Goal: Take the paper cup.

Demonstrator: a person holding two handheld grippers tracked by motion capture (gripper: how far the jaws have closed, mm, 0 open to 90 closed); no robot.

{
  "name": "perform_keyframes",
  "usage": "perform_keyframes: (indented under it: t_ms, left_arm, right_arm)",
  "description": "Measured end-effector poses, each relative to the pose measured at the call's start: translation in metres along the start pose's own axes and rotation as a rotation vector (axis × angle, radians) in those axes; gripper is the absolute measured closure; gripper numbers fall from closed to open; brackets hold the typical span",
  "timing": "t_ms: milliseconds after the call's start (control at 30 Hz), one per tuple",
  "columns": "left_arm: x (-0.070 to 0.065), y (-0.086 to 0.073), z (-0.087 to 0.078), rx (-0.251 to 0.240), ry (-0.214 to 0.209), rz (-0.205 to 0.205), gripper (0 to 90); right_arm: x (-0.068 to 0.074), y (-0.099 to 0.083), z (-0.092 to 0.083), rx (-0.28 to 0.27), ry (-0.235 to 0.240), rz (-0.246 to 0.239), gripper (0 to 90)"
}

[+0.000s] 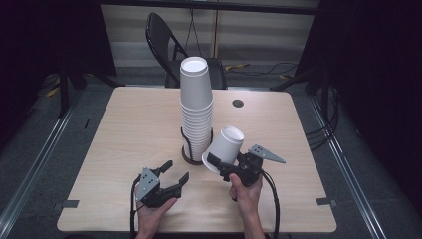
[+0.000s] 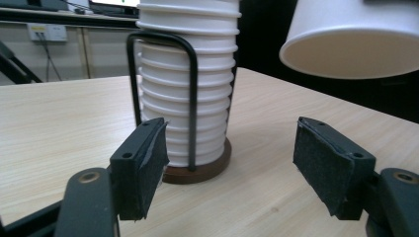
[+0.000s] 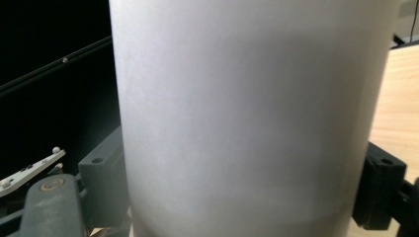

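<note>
A tall stack of white paper cups [image 1: 196, 109] stands upside down in a black wire holder with a round brown base [image 1: 188, 158] at the table's middle. My right gripper [image 1: 219, 162] is shut on a single white cup [image 1: 226, 144], tilted and held just right of the stack, its mouth facing down and left. In the right gripper view that cup [image 3: 247, 118] sits between both jaws. My left gripper [image 1: 178, 169] lies low in front of the stack, open, with nothing between its pads [image 2: 143, 163]. The left gripper view looks at the stack [image 2: 185, 89], with the held cup [image 2: 353, 39] at upper right.
The light wooden table [image 1: 124, 129] has a round black grommet [image 1: 238, 103] behind the stack. A black folding chair [image 1: 164, 35] stands beyond the far edge. Cables trail from both grippers toward the near edge. Dark curtains flank the table.
</note>
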State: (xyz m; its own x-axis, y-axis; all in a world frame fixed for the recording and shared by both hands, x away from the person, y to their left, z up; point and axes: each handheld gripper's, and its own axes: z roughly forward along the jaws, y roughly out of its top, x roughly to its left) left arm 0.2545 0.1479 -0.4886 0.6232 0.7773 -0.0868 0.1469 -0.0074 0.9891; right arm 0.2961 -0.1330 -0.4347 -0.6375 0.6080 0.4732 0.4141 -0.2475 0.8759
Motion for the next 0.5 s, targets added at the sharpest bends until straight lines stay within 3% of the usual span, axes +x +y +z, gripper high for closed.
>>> perform_keyframes:
  t_ms: [233,367,500]
  left_arm:
    - [-0.003,-0.002,0.002,-0.002,-0.006,0.01,30.1]
    - [-0.005,-0.002,0.002,0.007,-0.016,0.019,31.7]
    - [-0.007,-0.002,0.004,0.019,-0.031,0.0,31.4]
  right_arm:
    - [0.005,-0.015,0.004,0.011,0.0,0.019,15.9]
    - [0.007,-0.026,0.005,0.009,0.021,0.06,15.9]
    - [0.008,-0.029,0.007,0.008,0.024,0.073,15.9]
